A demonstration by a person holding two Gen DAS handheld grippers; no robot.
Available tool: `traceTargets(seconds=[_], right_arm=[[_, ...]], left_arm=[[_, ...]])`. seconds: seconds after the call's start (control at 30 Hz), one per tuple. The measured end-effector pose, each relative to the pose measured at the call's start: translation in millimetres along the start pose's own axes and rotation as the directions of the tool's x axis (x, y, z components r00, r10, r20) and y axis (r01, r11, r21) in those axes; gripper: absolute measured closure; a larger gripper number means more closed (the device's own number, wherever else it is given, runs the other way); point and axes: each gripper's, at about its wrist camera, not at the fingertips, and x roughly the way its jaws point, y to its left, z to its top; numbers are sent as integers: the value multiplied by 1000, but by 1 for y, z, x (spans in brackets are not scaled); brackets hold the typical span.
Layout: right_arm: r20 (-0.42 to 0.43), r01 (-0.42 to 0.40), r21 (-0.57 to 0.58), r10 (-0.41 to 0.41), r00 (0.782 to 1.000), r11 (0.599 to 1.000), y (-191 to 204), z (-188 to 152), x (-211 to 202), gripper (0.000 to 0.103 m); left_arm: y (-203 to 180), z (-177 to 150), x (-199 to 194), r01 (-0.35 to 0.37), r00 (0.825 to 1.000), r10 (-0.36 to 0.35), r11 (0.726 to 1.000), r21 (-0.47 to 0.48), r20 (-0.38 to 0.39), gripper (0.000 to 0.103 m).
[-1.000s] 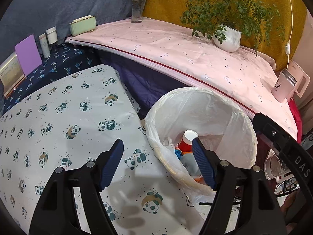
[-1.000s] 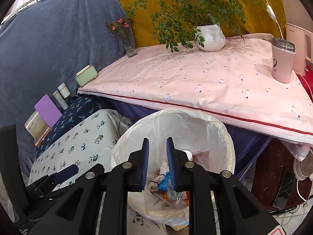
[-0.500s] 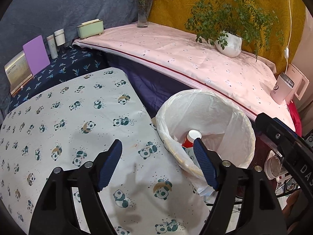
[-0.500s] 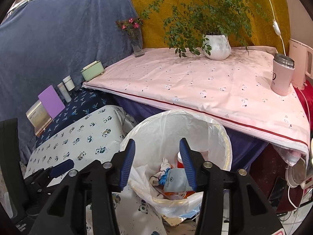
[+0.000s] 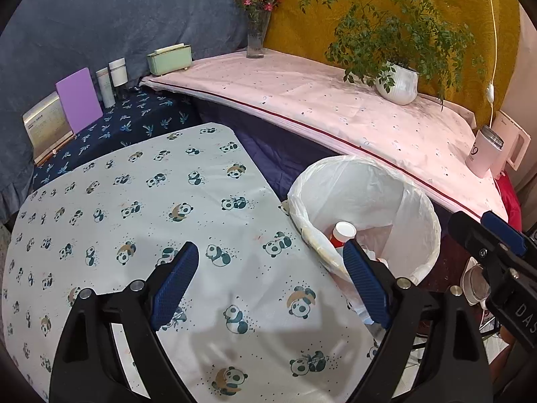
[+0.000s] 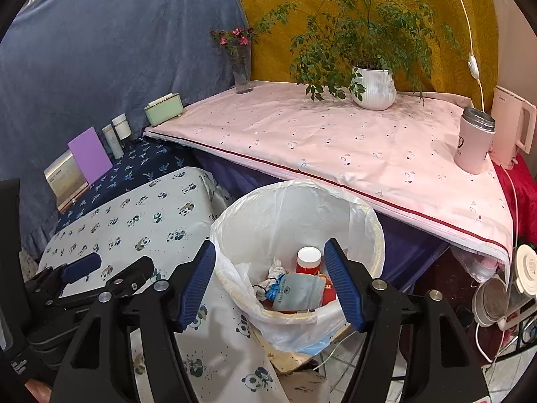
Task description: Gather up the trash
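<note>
A bin lined with a white plastic bag [image 6: 365, 221] stands between the panda-cloth table and the pink-covered table; it also shows in the left wrist view [image 5: 419, 215]. Inside lie a red bottle with a white cap [image 6: 308, 258], a grey-blue pouch [image 6: 297, 292] and crumpled white trash [image 6: 277, 267]. My right gripper [image 6: 270, 285] is open and empty, above the bin's near rim. My left gripper [image 5: 268, 282] is open and empty over the panda-cloth table [image 5: 134, 208], left of the bin. The bottle cap [image 5: 344, 230] shows in the left wrist view.
The pink-covered table [image 6: 335, 141] carries a potted plant [image 6: 372, 89], a flower vase [image 6: 241, 74], a green box [image 6: 164, 109], a pink tumbler [image 6: 473, 141] and a kettle [image 6: 511, 127]. A purple board [image 6: 90, 154] and bottles [image 6: 117, 134] stand on the dark blue cloth at left.
My right gripper has opened from shut and pulled back above the bin; the pouch now lies in the bin. My left gripper has drawn back and left over the panda cloth.
</note>
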Motion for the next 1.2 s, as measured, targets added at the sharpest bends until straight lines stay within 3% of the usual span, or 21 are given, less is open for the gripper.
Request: traceTargets(seconds=[0.17,0.23,0.5,0.57,0.6,1.2], right_arm=[[-3,19,-17,-19,1000,1000,1,-5,-7,29],[-9,24,-22,-24,1000,999,2,-8,-9,19],[-46,31,-53,-34,998,998,6,-20,-8,17],[-55,37,-63,-41,998,997,6,-23,-7,13],[-57,42,-69,-46,997,997,6,-24,-7,6],[-88,71,-123,-82,993,990,8,-45,-4,7]], left_arm=[[1,-8,-8,-17,1000,17,1000,14,15,15],[2,-11,-11,-25,1000,24,999,27,17,15],[6,-21,-16,-29,1000,29,999,28,5,14],[7,-22,-17,-34,999,33,999,28,3,13],[7,-23,-17,-34,999,34,999,28,2,13],[6,-40,-16,-62,997,63,998,28,-42,10]])
